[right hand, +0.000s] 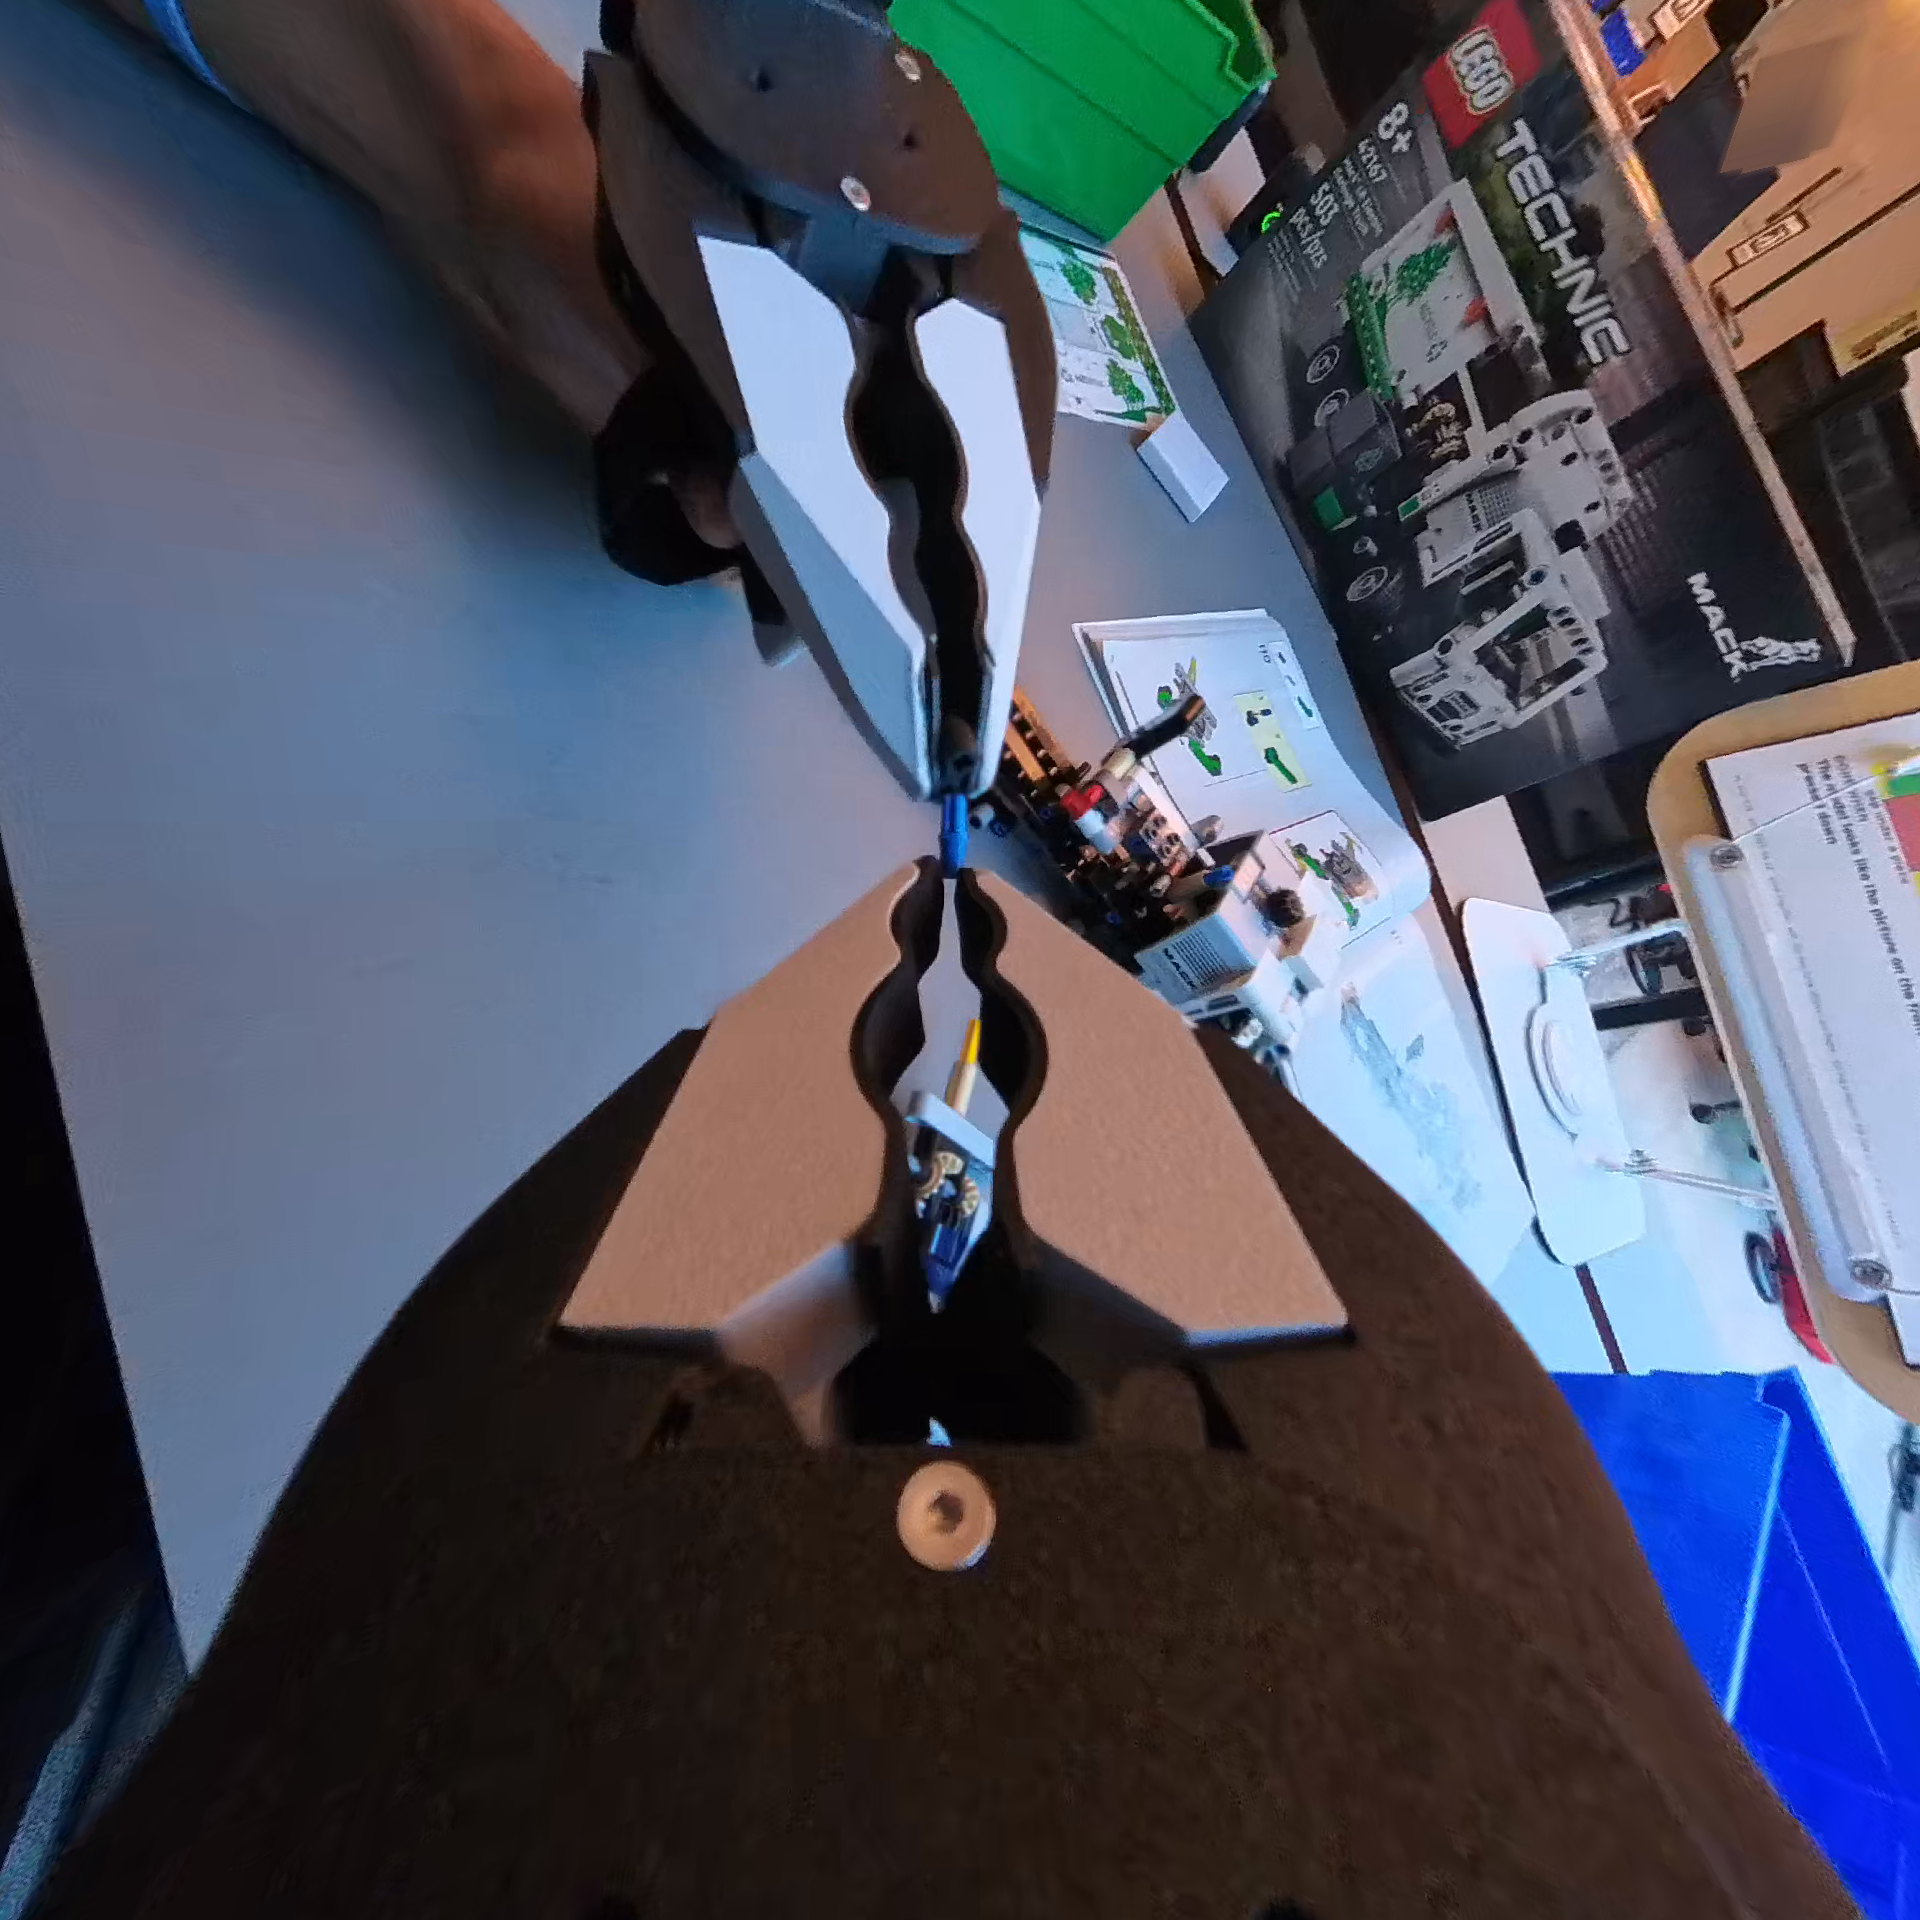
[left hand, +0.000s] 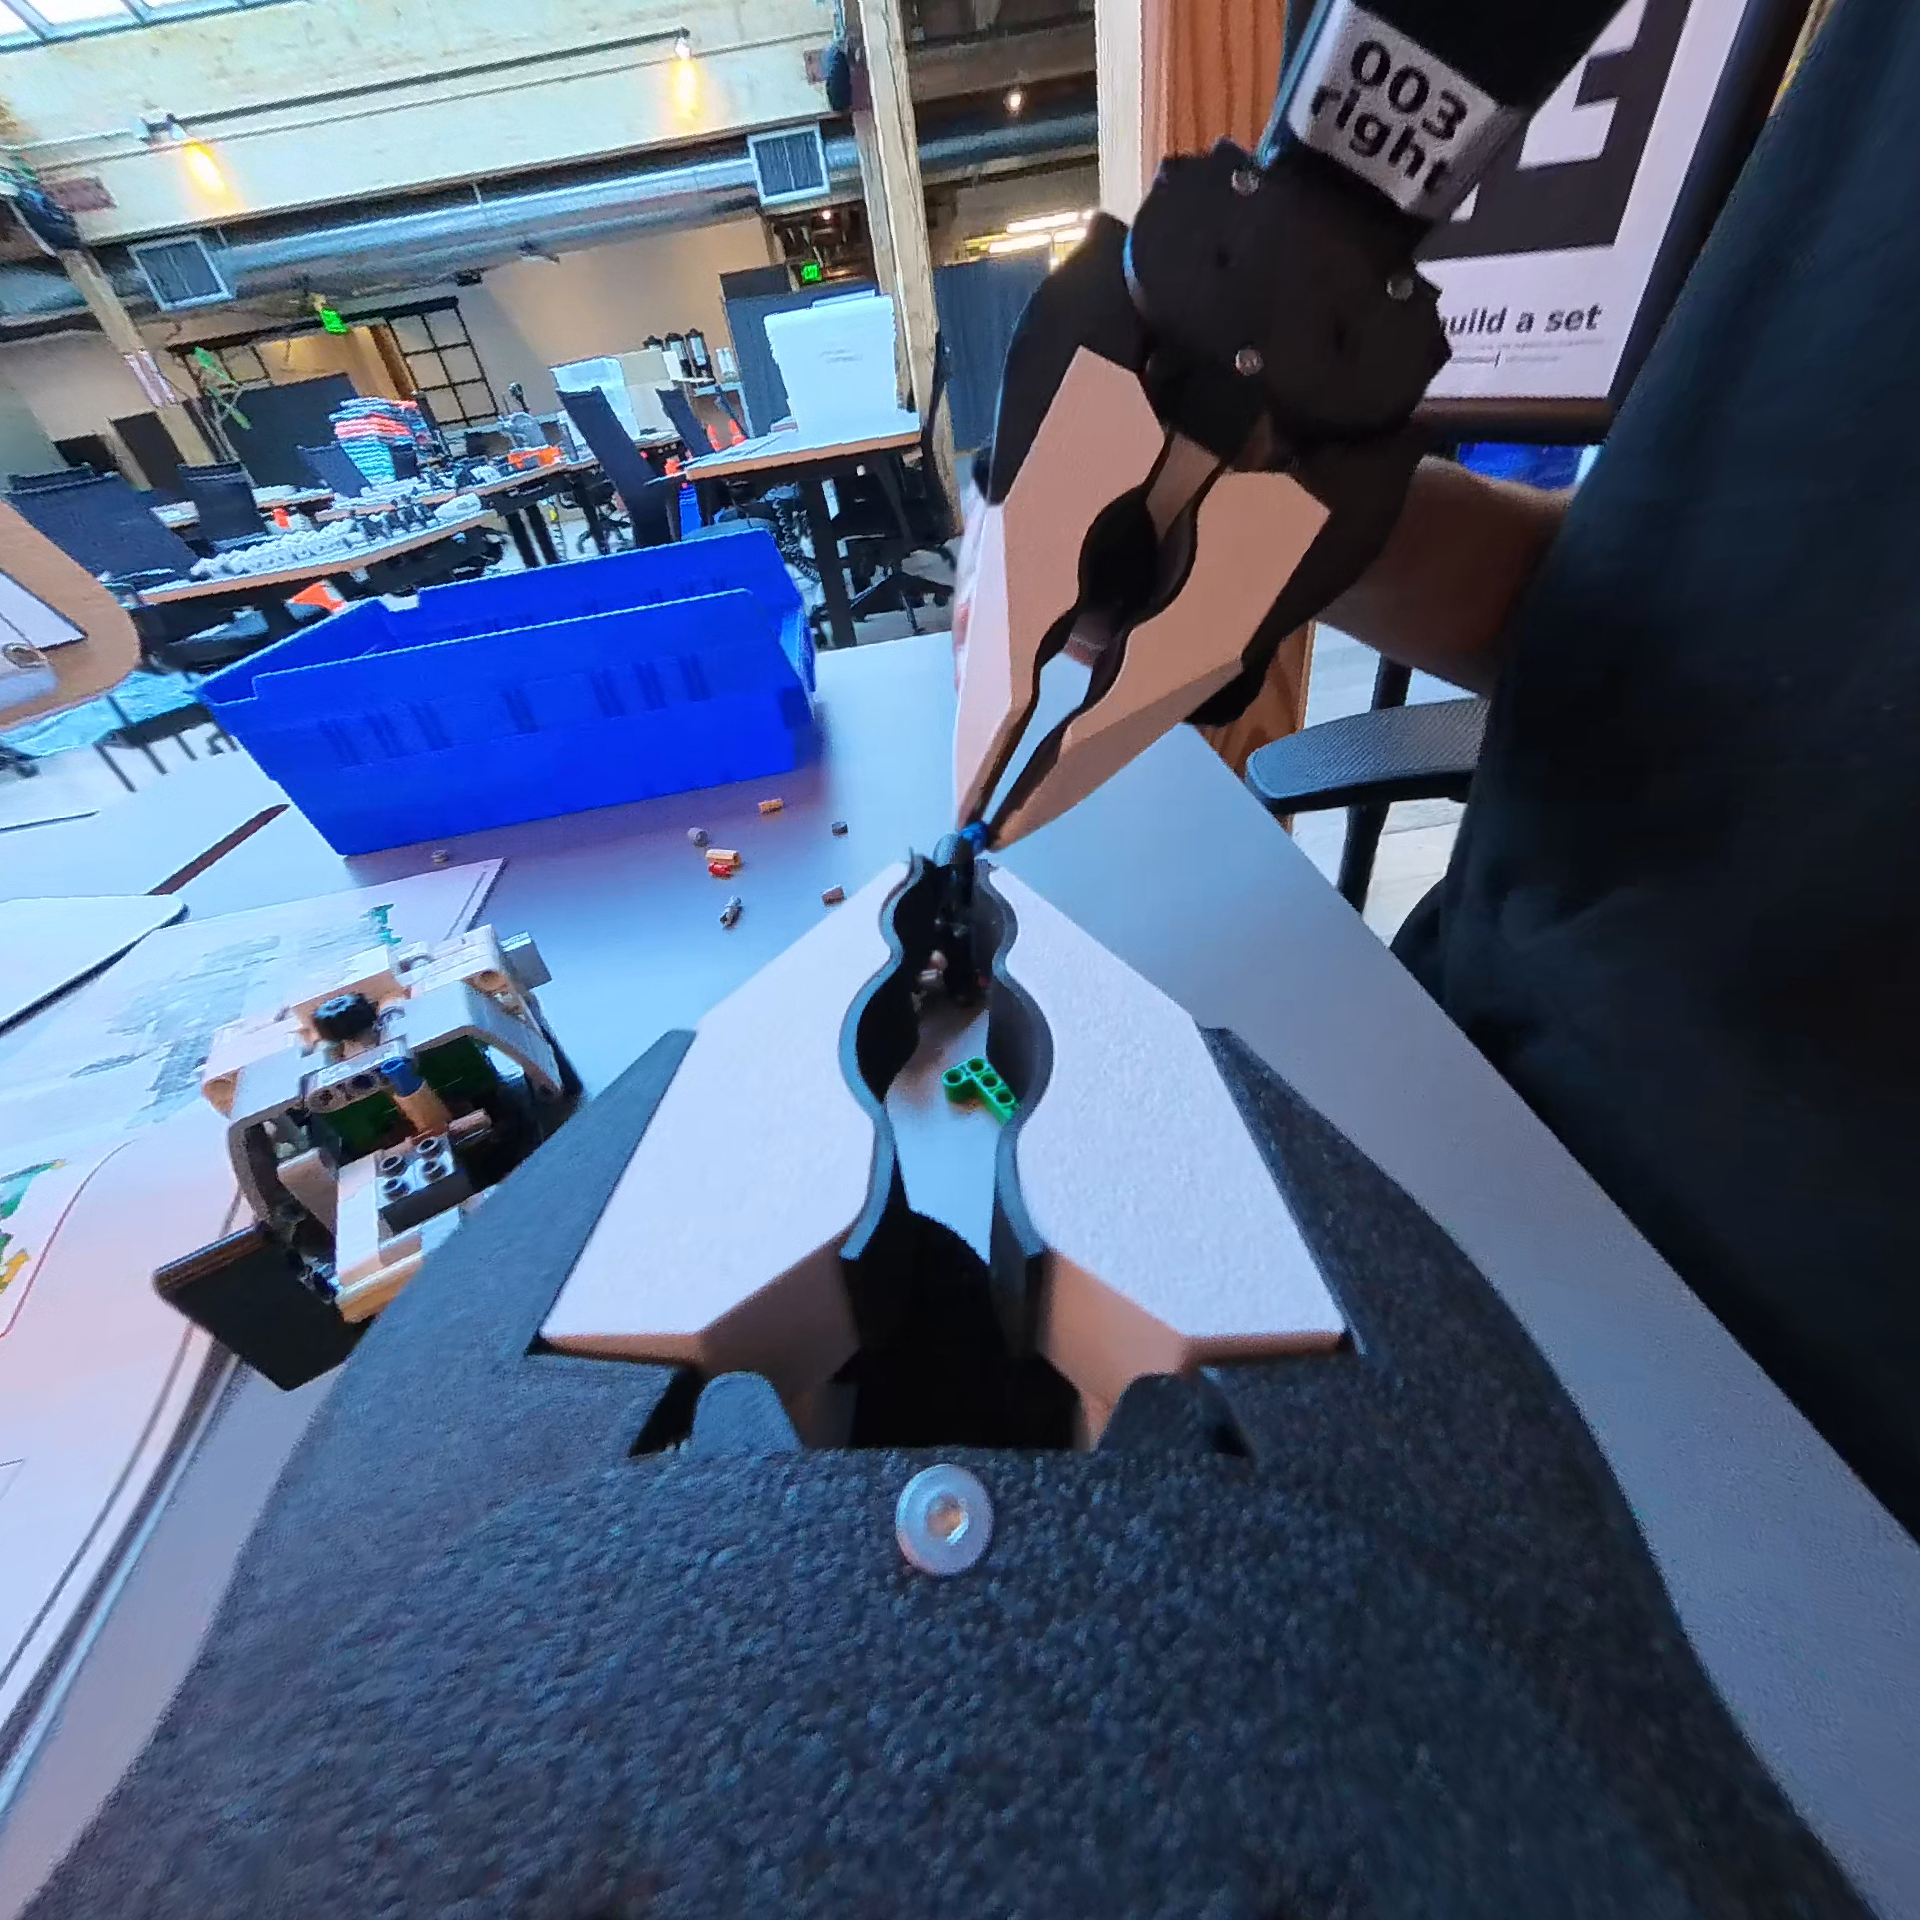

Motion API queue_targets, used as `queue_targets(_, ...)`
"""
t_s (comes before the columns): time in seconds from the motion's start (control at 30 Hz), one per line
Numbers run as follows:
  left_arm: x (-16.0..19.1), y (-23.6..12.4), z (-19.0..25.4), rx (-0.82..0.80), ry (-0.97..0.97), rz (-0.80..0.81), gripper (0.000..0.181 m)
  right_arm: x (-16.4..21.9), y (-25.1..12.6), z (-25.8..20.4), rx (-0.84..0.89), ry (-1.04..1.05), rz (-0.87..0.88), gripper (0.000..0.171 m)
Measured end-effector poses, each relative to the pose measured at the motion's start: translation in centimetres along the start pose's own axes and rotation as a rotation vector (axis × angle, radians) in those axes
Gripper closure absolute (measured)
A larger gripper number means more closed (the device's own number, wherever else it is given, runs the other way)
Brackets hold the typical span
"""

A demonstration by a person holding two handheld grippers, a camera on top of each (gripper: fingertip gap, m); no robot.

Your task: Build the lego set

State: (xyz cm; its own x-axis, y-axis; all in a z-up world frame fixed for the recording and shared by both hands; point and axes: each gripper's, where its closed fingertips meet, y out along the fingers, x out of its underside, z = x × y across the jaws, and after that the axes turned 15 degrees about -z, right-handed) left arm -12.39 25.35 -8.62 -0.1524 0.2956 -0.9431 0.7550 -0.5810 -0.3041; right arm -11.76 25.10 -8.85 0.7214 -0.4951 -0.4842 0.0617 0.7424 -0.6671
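Note:
My left gripper (left hand: 948, 881) is shut on a small black piece (left hand: 951, 920) and holds it above the grey table (left hand: 1195, 935). My right gripper (left hand: 979, 826) comes in from the upper right, shut on a blue pin (left hand: 972, 834) that meets the black piece tip to tip. In the right wrist view my right gripper (right hand: 948, 881) holds the blue pin (right hand: 953, 831) against the black piece (right hand: 961, 767) in the left gripper (right hand: 961, 779). The partly built white truck (left hand: 384, 1132) stands to the left on the open booklet (right hand: 1247, 748).
A green L-shaped piece (left hand: 982, 1086) lies on the table under my left fingers. Several small loose pieces (left hand: 727, 862) lie before a blue bin (left hand: 520, 686). The set's box (right hand: 1558, 416) and a green bin (right hand: 1081, 94) stand at the table's far side. A person's dark sleeve (left hand: 1714, 831) is on the right.

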Motion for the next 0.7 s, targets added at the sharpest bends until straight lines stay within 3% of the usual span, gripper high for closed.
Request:
queue_targets(0.57, 3.6, 2.1, 0.5, -0.165, 0.292, -0.263, 0.178, 2.1, 1.6, -1.9, -0.061, -0.134, -0.145, 0.169)
queue_targets(0.7, 3.9, 2.2, 1.1, -0.127, 0.322, -0.271, 0.178, 2.5, 2.0, -2.7, -0.091, -0.183, -0.086, 0.169)
